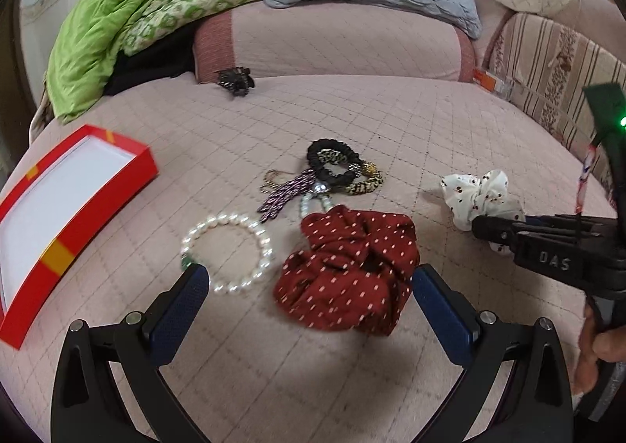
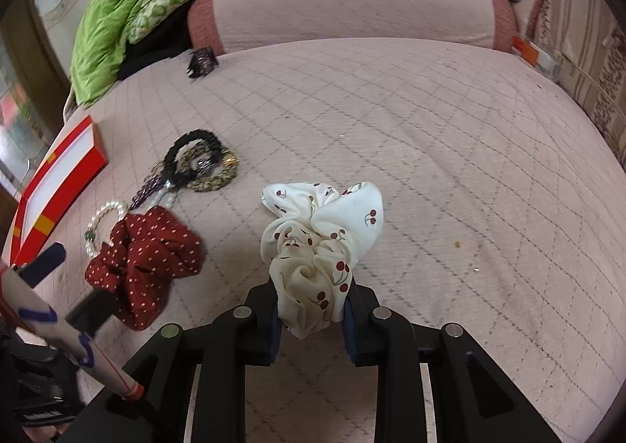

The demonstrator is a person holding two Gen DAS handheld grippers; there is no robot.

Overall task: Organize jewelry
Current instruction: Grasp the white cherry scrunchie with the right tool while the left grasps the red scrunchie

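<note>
Right now right gripper pinches the white cherry scrunchie on the pink bedspread. Left gripper spread wide, empty, above red dotted scrunchie; pearl bracelet beside, red box farther left.

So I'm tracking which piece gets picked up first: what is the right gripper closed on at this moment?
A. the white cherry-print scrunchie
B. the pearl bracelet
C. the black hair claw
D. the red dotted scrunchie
A: in the right wrist view the right gripper has its jaws pinched on the white cherry-print scrunchie, while the red dotted scrunchie, pearl bracelet and black hair claw lie untouched on the bedspread.
</note>
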